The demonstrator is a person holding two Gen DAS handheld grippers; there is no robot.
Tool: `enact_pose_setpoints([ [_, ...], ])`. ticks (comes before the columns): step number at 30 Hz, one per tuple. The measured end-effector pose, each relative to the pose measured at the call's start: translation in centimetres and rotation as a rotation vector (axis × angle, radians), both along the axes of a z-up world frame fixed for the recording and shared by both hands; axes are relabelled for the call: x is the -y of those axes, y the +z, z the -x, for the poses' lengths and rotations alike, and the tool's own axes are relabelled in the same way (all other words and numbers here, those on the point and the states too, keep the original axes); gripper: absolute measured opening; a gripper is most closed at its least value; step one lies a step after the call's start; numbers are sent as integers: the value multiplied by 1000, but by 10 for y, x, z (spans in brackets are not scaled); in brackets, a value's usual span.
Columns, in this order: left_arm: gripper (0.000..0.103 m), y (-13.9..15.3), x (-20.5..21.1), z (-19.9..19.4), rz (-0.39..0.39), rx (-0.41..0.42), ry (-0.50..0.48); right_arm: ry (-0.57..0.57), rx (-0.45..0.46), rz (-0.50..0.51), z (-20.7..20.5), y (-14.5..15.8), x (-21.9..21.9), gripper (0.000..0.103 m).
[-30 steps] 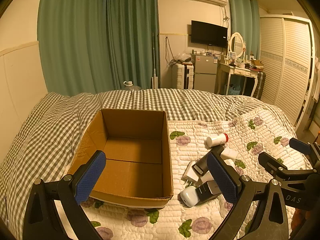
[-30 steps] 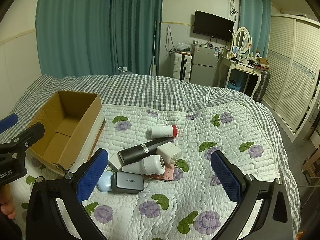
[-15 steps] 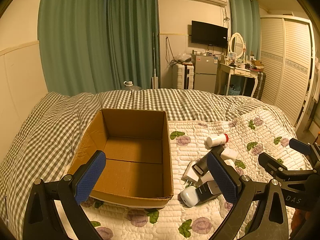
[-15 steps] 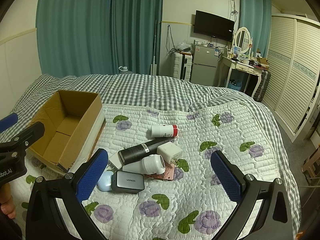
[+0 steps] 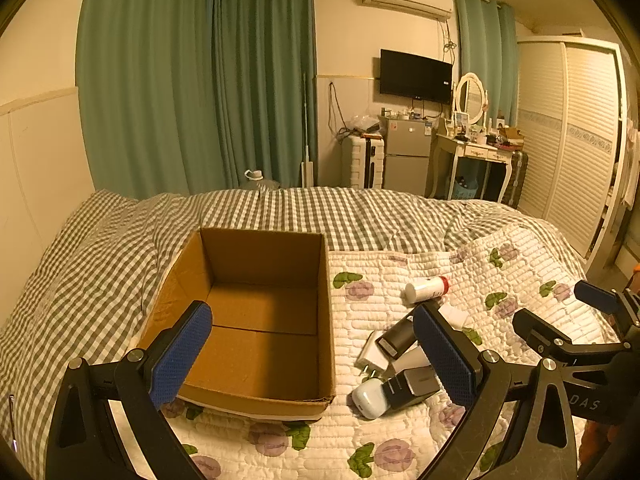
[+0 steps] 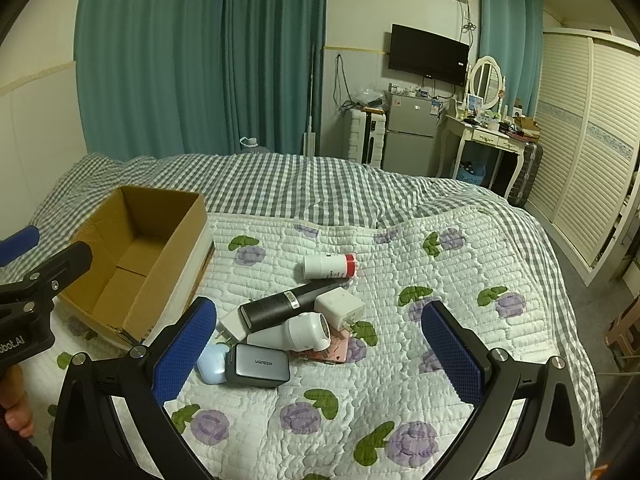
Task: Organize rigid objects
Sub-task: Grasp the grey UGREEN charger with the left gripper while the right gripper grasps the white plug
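1. Left wrist view: my left tongs are spread wide with nothing between the pads. They hang over the near wall of the cardboard box, which sits toward the left side of the flowered quilt, open top up, nothing inside that I can see.

2. Same view: the pile is just right of the box. There's a white bottle with a red cap lying on its side at the far end, a black tube and a white plug nearer, and a pale earbud case touching a dark charger brick at the near end. My right pad partly covers the pile. My right tongs poke in at the right edge.

3. Right wrist view: my right tongs are also spread, holding nothing. The pile sits between the pads and a bit beyond them, mid-quilt: UGREEN charger and earbud case next to my left pad, a white cylinder lying over a pink item, a white cube adapter touching the black tube, and the bottle farthest out.

4. Same view: the box is off to the left, near that edge of the quilt.
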State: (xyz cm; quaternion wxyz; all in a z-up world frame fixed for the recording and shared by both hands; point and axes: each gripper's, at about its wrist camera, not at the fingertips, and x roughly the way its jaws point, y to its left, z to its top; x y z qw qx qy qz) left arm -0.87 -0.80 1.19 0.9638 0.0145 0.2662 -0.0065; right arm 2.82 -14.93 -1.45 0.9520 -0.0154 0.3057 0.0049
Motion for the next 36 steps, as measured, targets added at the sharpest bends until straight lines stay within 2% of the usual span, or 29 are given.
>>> enact_pose_setpoints([
  [7,102,5,25,4,1,6,-21,-24,17,32,9,12,25,103],
  [12,102,-10,52,-3,8,-40,-54,-47,-14,85,2,5,51,103],
  [15,101,-33,72,-11,-8,-92,-79,-47,-48,102,-6,-8,64,103],
  [19,100,-78,95,-24,-57,-183,-101,-45,-105,82,-18,-29,80,103],
  [26,100,-145,107,-46,-97,-295,-119,3,-180,17,-34,-55,83,103],
  [30,100,-163,111,-50,-103,-328,-162,5,-224,1,-50,-62,84,103],
  [36,100,-187,128,-63,-202,-325,-157,14,-271,-13,-65,-71,85,103],
])
